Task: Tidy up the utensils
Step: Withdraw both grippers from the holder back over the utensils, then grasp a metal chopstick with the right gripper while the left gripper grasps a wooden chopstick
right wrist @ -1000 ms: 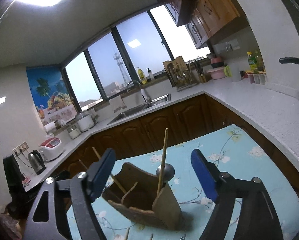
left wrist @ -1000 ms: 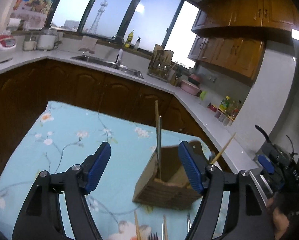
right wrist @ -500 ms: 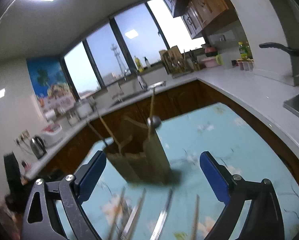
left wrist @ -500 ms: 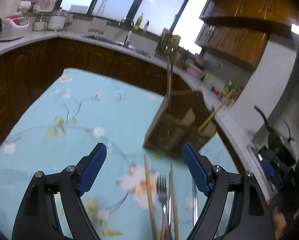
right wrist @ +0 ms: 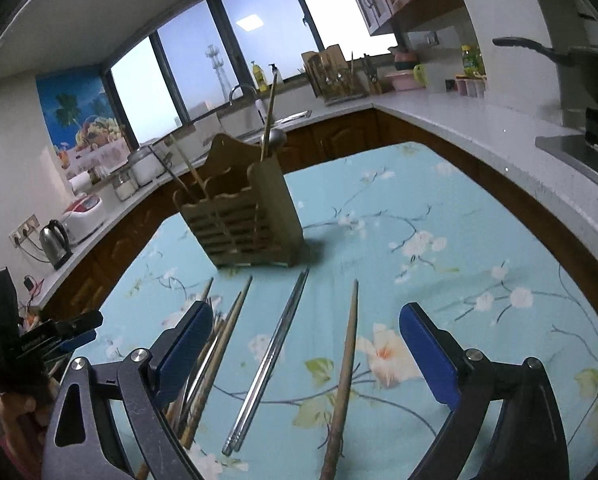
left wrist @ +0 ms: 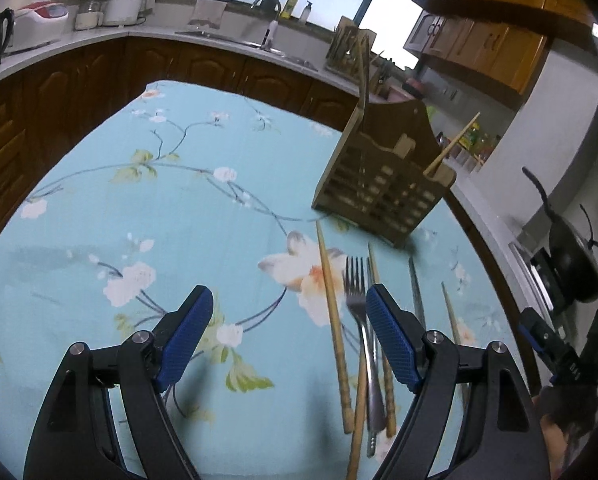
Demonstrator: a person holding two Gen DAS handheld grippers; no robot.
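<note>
A wooden utensil holder point(left wrist: 383, 184) stands on the floral tablecloth point(left wrist: 171, 208) and holds a few chopsticks and a spoon; it also shows in the right wrist view point(right wrist: 245, 216). In front of it lie a fork point(left wrist: 359, 316), wooden chopsticks point(left wrist: 331, 316) and metal chopsticks point(left wrist: 415, 292). In the right wrist view the metal chopsticks point(right wrist: 271, 356) and one wooden chopstick point(right wrist: 345, 372) lie between the jaws. My left gripper point(left wrist: 287, 336) is open and empty above the cloth, left of the fork. My right gripper point(right wrist: 305, 354) is open and empty above the utensils.
Dark wood cabinets and a white counter point(right wrist: 479, 128) wrap around the table. A sink point(left wrist: 259, 42), a kettle point(right wrist: 55, 242) and a rice cooker point(left wrist: 39, 22) stand on the counter. A black pan point(left wrist: 571, 256) sits on the stove at the right.
Both grippers have pulled back and tilted down from the holder. The utensils lying on the cloth have come into view below them. Both stay open.
</note>
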